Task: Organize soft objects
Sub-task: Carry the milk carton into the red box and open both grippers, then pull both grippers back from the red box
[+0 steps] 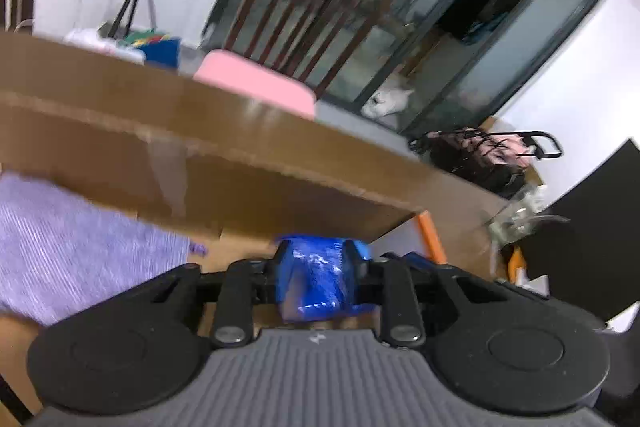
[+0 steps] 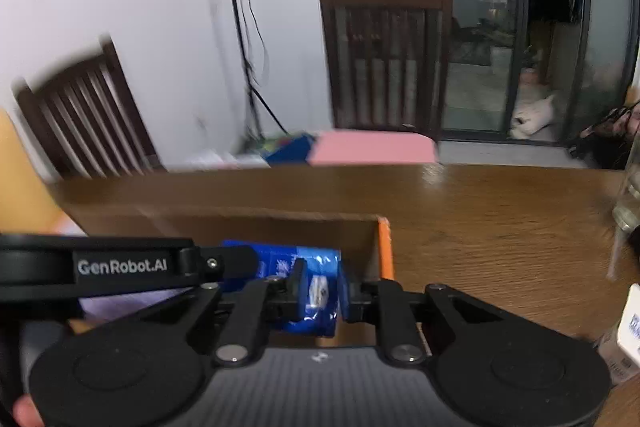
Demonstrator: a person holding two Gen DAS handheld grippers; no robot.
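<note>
Both tools gripping 1 blue pack (image 1: 318, 279): left tool (image 1: 318, 267) & right tool (image 2: 322, 297), hovering over cardboard box (image 2: 280, 227) on tabletop (image 2: 500, 219).

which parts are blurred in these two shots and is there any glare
Left wrist view: cardboard box and chair smeared by motion, blue pack sharper. Right wrist view: chair soft, glare spot on the table.
</note>
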